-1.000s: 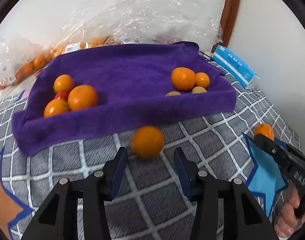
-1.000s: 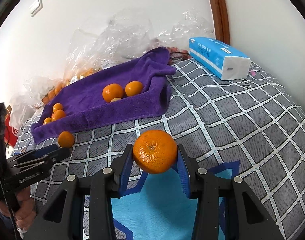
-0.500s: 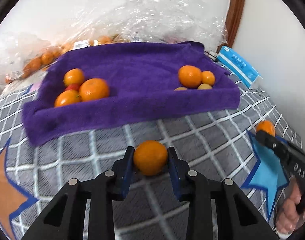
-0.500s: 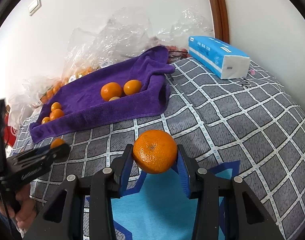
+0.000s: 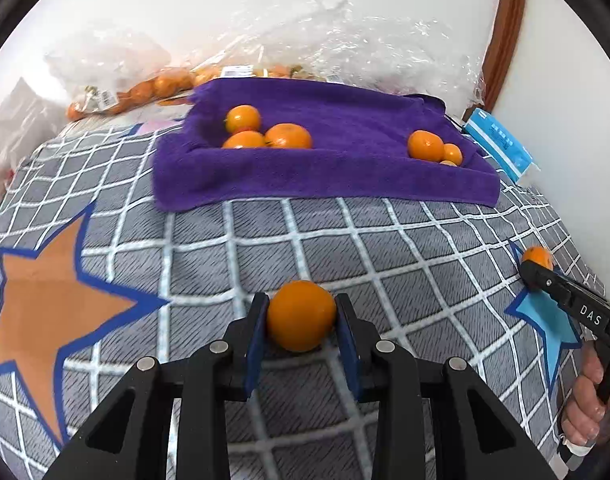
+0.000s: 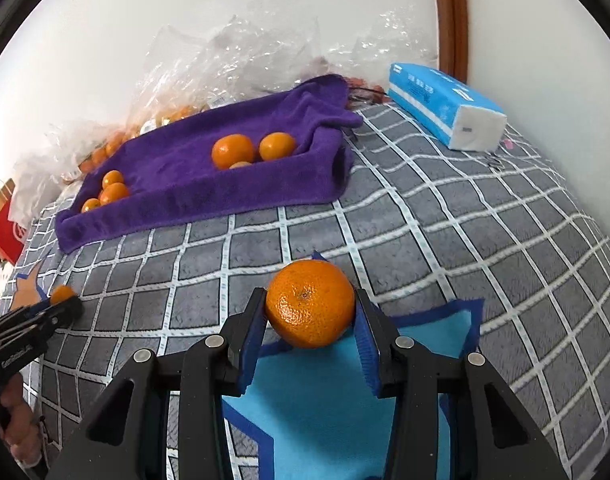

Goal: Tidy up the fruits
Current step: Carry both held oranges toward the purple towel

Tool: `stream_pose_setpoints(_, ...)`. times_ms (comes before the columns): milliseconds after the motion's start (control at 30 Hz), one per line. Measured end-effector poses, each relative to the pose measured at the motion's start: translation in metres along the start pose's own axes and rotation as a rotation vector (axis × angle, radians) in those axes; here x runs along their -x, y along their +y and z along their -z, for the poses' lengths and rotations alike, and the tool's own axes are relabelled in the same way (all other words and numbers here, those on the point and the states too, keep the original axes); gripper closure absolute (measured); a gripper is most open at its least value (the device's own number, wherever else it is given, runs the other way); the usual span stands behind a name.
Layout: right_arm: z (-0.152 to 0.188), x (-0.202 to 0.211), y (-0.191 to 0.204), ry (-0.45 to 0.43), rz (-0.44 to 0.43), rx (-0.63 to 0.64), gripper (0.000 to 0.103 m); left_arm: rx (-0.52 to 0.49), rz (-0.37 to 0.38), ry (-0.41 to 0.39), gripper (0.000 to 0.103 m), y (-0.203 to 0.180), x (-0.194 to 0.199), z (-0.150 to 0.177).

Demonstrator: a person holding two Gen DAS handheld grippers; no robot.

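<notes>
My left gripper is shut on a small orange, held just above the grey checked bedspread. My right gripper is shut on a larger orange over a blue star patch. Further back lies a purple towel with raised edges. On it sit two groups of oranges, one at its left and one at its right. In the left wrist view the right gripper shows at the right edge, holding its orange. In the right wrist view the left gripper appears at the far left.
Clear plastic bags with more oranges are heaped against the wall behind the towel. A blue tissue pack lies at the back right by a brown door frame. A red bag stands at the left edge.
The left gripper closed on the small orange that lay in front of the towel and has pulled back from the towel with it. The right gripper has kept still with its orange.
</notes>
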State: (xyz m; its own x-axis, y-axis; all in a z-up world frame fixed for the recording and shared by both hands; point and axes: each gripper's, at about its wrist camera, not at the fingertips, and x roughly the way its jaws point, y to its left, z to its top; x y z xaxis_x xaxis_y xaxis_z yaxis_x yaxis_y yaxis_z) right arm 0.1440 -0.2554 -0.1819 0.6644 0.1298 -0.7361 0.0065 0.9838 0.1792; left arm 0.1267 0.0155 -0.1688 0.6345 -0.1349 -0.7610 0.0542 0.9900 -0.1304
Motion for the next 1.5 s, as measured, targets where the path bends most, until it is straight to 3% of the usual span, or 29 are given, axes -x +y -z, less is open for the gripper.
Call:
stream_pose_setpoints(567,0.002,0.047,0.046,-0.037,-0.028,0.015,0.061,0.127,0.049,-0.016,0.072,0.026,0.043,0.004)
stream_pose_setpoints(1233,-0.032,0.081,0.062,-0.096,-0.044,0.025,0.061,0.095,0.060,-0.074,0.072,0.006,0.085,-0.024)
stream_pose_setpoints(1500,-0.052,0.086,0.071,-0.115,-0.064,0.043,0.061,0.136,0.075,-0.093,0.072,0.015,0.092,-0.047)
